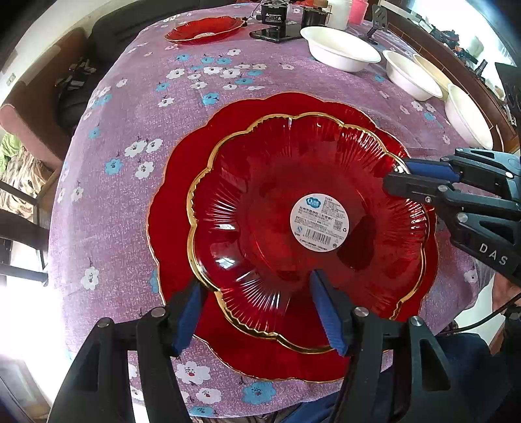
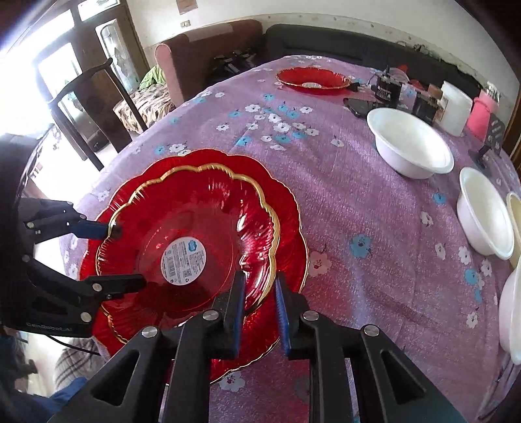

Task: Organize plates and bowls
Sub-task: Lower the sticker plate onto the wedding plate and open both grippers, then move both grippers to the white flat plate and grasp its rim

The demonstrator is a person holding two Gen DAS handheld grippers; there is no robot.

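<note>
Two red glass plates with gold scalloped rims sit stacked on the tabletop [image 1: 260, 71], which is covered by a purple floral cloth. The smaller red plate [image 1: 293, 227] lies nested on the larger red plate [image 1: 182, 182]; a round white label [image 1: 319, 222] sits at the smaller plate's centre. The stack fills centre frame in the left wrist view and lower left in the right wrist view.

Left gripper [image 1: 257, 312]: fingers apart, straddling the near rim of the smaller plate at lower centre, one blue pad [image 1: 187, 320] outside the rim, the other over the plate's inside. Pads do not press on the rim. In the right wrist view the same gripper [image 2: 128, 255] enters from the left edge with its fingers spread wide over the plate's left side.

Right gripper [image 2: 260, 312]: fingers a narrow gap apart at lower centre, set on either side of the smaller plate's gold rim. Cannot tell from this view whether the pads press on it. In the left wrist view it [image 1: 395, 177] comes in from the right edge, fingers close together at the plate's right rim, where the rim seems pinched.

A third red plate [image 1: 205, 29] sits apart at the far side, upper left of centre. A row of white bowls runs along the right: the nearest-centre bowl [image 2: 408, 146], then another [image 2: 485, 211], more cut by the frame edge. Dark electronics [image 2: 387, 86], a white container [image 2: 456, 105] and a pink item [image 2: 485, 112] crowd the upper right. A wooden chair [image 2: 88, 97] stands upper left, beside the tabletop.
</note>
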